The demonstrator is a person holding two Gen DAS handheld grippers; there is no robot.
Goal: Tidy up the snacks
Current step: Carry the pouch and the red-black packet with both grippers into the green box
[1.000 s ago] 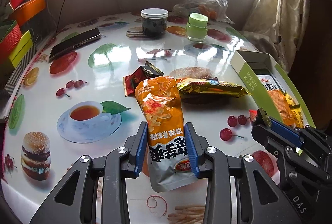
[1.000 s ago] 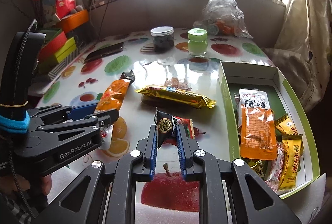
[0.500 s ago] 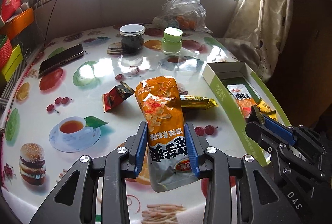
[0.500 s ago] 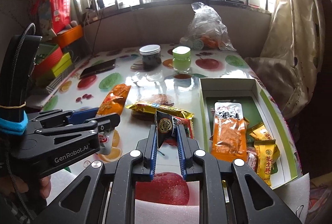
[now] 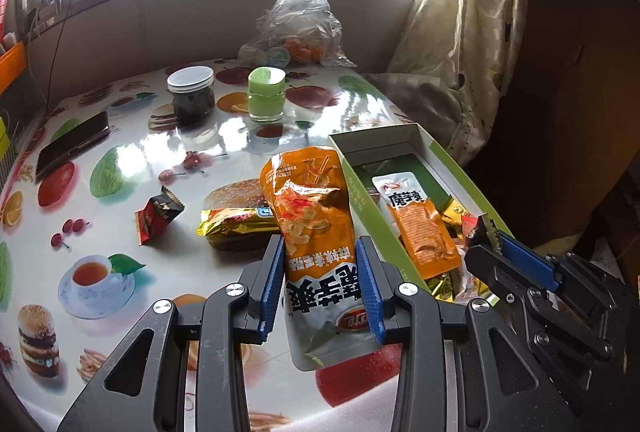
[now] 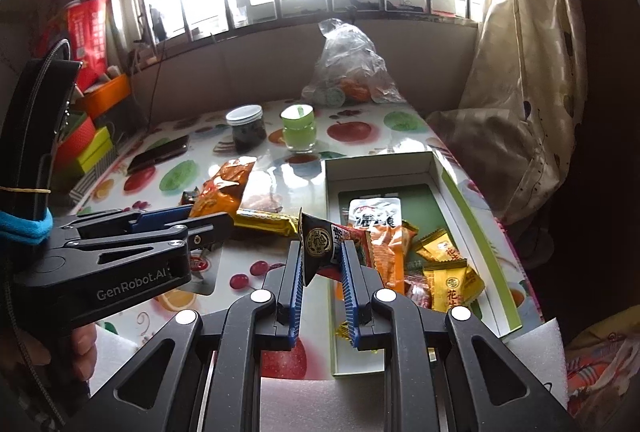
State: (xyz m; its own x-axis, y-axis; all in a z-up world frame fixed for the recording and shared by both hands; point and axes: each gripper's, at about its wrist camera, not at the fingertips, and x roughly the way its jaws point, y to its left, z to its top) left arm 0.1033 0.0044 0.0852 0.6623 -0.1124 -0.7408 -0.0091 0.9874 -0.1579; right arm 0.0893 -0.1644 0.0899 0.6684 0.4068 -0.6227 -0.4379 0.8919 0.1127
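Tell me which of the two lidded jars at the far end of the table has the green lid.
The pale green jar, nearer the clear plastic bag. The dark-filled jar beside it, toward the phone, has a white lid.

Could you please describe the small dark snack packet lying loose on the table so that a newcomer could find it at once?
Start at the fruit-print table, then find the long gold-wrapped snack bar lying in its middle. Just left of it lies the small packet: black and red with zigzag-cut ends, the only dark wrapper there.
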